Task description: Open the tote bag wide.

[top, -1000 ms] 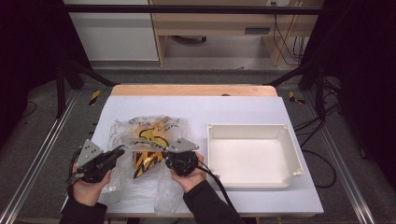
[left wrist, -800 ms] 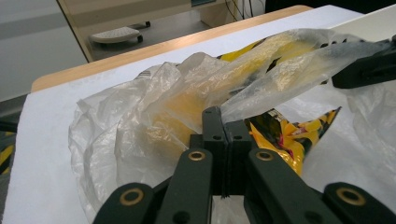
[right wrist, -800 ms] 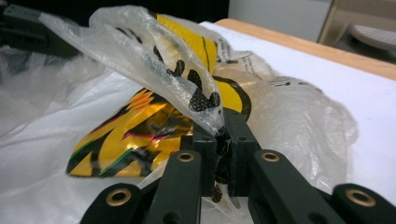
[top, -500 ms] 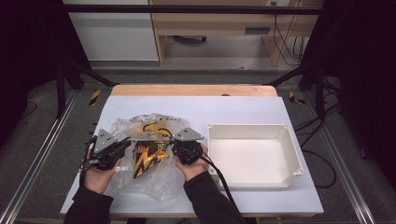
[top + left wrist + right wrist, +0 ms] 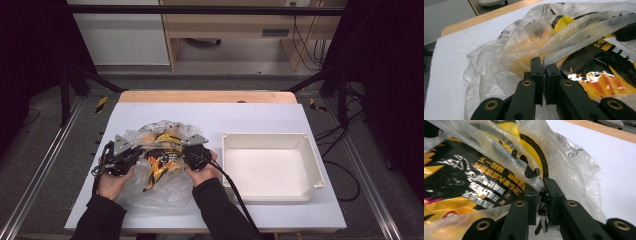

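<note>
A crumpled clear plastic bag lies on the left half of the white table. Inside it is a yellow, black and orange snack packet. My left gripper grips the bag's left side. In the left gripper view its jaws are shut on a fold of the film. My right gripper holds the bag's right side. Its jaws have just eased open slightly but still pinch black-printed film, with the packet close to the left.
A white rectangular tray stands right of the bag, close to my right hand. A wooden strip runs along the table's far edge. Black cables trail from both grippers toward the near edge.
Both hands have moved away from the person along the bag and sunk a little. The left gripper also shifted toward the bag's middle. Each still holds the film.
</note>
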The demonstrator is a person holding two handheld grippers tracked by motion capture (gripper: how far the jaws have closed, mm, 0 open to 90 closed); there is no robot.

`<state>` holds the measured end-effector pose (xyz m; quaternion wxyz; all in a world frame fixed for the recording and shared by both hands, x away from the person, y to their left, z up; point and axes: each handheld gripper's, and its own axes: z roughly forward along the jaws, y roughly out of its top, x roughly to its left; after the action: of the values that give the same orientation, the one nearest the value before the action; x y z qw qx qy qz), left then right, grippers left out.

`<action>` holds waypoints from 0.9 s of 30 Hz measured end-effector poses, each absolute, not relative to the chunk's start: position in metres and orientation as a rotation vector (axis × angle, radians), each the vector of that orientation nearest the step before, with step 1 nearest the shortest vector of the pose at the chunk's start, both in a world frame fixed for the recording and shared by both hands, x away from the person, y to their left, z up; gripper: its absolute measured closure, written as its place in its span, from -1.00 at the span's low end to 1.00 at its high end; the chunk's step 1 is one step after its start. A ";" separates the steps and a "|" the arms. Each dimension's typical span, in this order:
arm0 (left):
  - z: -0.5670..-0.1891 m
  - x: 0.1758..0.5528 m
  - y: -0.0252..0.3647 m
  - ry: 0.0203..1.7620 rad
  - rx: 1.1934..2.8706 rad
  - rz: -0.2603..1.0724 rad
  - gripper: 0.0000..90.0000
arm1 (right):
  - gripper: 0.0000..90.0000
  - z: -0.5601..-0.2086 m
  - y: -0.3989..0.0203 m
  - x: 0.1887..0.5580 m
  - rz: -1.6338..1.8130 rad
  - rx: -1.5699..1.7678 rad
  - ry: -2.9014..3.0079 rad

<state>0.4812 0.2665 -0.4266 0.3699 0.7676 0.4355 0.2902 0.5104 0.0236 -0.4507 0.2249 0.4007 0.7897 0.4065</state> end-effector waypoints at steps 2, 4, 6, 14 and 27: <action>-0.429 0.482 0.267 1.125 1.963 0.729 0.93 | 0.74 -0.453 0.024 0.513 1.114 1.103 2.182; -0.428 0.482 0.268 1.127 1.953 0.722 0.88 | 0.63 -0.451 0.022 0.513 1.122 1.103 2.180; -0.425 0.481 0.272 1.122 1.918 0.704 0.61 | 0.61 -0.446 0.019 0.510 1.131 1.092 2.162; -0.399 0.446 0.287 1.078 1.842 0.648 0.04 | 0.95 -0.429 0.016 0.500 1.240 1.080 2.155; -0.412 0.414 0.279 1.066 1.940 0.538 -0.11 | 0.95 -0.419 0.009 0.502 1.249 1.111 2.062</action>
<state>0.4137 0.2788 -0.4119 0.4186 0.7735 0.4249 0.2145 0.5018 0.0095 -0.4192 0.2412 0.4063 0.7537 0.4567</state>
